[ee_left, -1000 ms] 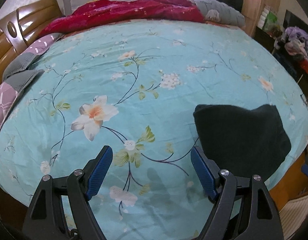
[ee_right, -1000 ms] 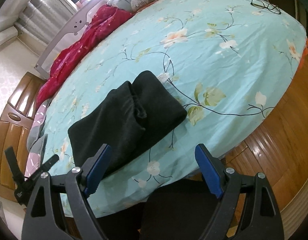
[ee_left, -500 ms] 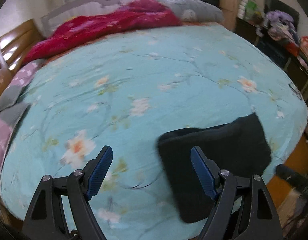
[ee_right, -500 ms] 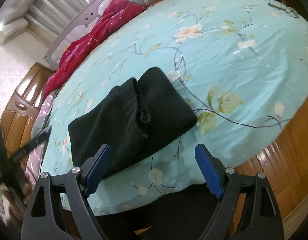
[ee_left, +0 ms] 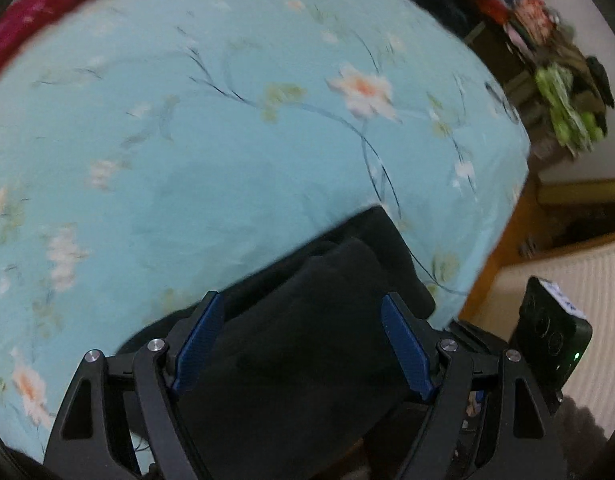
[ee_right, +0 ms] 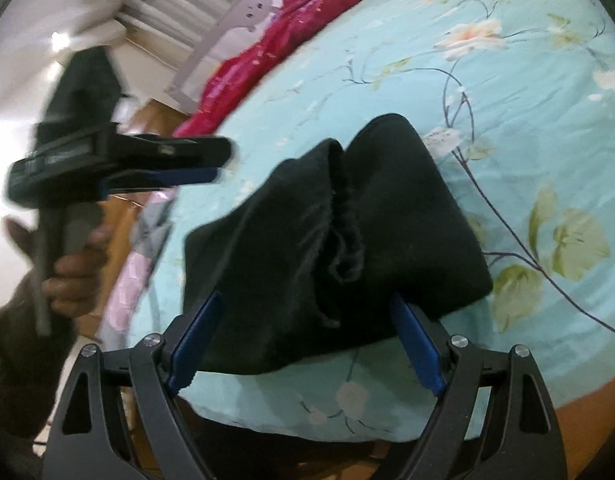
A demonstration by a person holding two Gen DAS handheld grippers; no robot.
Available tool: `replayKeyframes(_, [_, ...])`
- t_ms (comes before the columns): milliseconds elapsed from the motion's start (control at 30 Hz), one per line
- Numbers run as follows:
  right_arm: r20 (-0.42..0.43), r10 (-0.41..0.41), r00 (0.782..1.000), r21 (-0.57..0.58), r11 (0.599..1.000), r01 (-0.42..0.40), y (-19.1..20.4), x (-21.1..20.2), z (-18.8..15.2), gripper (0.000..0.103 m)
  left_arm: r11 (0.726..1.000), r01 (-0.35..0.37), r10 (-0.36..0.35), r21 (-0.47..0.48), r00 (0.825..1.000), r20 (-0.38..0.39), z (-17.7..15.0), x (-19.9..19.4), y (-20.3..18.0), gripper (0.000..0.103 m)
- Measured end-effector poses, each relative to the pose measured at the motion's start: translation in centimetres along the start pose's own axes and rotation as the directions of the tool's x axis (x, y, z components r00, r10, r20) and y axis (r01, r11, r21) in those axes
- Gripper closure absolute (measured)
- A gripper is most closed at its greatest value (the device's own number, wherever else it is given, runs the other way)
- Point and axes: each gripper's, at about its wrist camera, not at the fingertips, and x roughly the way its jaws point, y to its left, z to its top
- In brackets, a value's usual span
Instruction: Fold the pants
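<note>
The black pants [ee_right: 339, 232] lie folded into a thick bundle near the front edge of the bed; they also show in the left wrist view [ee_left: 319, 320]. My left gripper [ee_left: 303, 340] is open, its blue pads wide apart above the bundle, holding nothing. It also shows in the right wrist view [ee_right: 163, 164], held up in the air to the left of the pants. My right gripper [ee_right: 303, 344] is open and empty, its fingers straddling the near edge of the bundle.
The bed has a light blue floral sheet [ee_left: 227, 140]. A red quilt [ee_right: 275, 36] and grey pillow lie at the headboard. A pile of clothes [ee_left: 547, 60] sits beside the bed. The wooden floor [ee_left: 507, 248] lies beyond the bed's edge.
My left gripper has swung right and now hovers over the pants. My right gripper has moved closer to the bundle. Both stay open; the pants have not moved.
</note>
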Motion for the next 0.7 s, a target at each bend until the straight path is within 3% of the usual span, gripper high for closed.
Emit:
replayKeyframes(100, [0.018, 0.056, 0.998, 0.038, 0.998, -0.057, -1.1, -0.3, -0.4, 0.027, 0.998, 0.031, -0.029, 0.057, 0.999, -0.042, 0.0, 2.2, -0.7, 0.022])
replayKeyframes(133, [0.025, 0.068, 0.997, 0.052, 0.996, -0.070, -1.4, -0.3, -0.6, 0.030, 0.997, 0.024, -0.021, 0.069, 0.999, -0.041, -0.2, 2.8, -0.8, 0.030])
replayKeyframes(167, [0.025, 0.075, 0.997, 0.059, 0.995, -0.077, -1.6, -0.2, -0.6, 0.041, 0.996, 0.016, -0.013, 0.084, 0.999, -0.044, -0.5, 3.3, -0.8, 0.046])
replayKeyframes(200, [0.019, 0.049, 0.999, 0.047, 0.998, -0.050, -1.6, 0.1, -0.7, 0.056, 0.995, 0.009, -0.004, 0.103, 0.999, -0.044, -0.9, 3.7, -0.9, 0.049])
replayKeyframes(300, [-0.021, 0.018, 1.000, 0.022, 1.000, -0.018, -1.2, 0.4, -0.4, 0.071, 0.993, 0.051, -0.053, 0.105, 0.998, 0.019, -2.1, 1.6, -0.8, 0.064])
replayKeyframes(367, [-0.017, 0.046, 0.999, 0.023, 0.999, -0.046, -0.5, -0.8, 0.2, 0.072, 0.988, 0.121, -0.130, 0.095, 0.987, 0.093, -2.7, -1.3, -1.0, 0.065])
replayKeyframes(467, [0.041, 0.092, 0.995, 0.006, 0.996, -0.092, 0.3, -3.7, 1.1, 0.073, 0.979, 0.149, -0.174, 0.140, 0.966, 0.193, -2.5, -4.4, -2.4, 0.062])
replayKeyframes(533, [0.100, 0.093, 0.991, 0.029, 0.995, -0.096, -0.3, -5.3, 2.1, 0.073, 0.984, 0.105, -0.134, 0.144, 0.968, 0.211, -1.5, -3.8, -3.9, 0.059])
replayKeyframes(600, [0.105, 0.044, 0.994, 0.049, 0.998, -0.049, -1.6, -5.1, 2.6, 0.073, 0.989, 0.021, -0.049, 0.148, 0.981, 0.188, -0.4, -0.8, -4.7, 0.055])
replayKeyframes(667, [0.048, -0.001, 0.999, 0.074, 0.997, -0.002, -3.2, -3.4, 2.4, 0.073, 0.991, -0.061, 0.050, 0.119, 0.994, 0.095, 0.4, 3.7, -4.4, 0.052])
replayKeyframes(700, [0.003, -0.045, 0.999, 0.101, 0.994, 0.045, -4.2, -2.4, 1.9, 0.072, 0.995, -0.061, 0.055, 0.083, 0.995, 0.080, 0.3, 5.0, -3.9, 0.050])
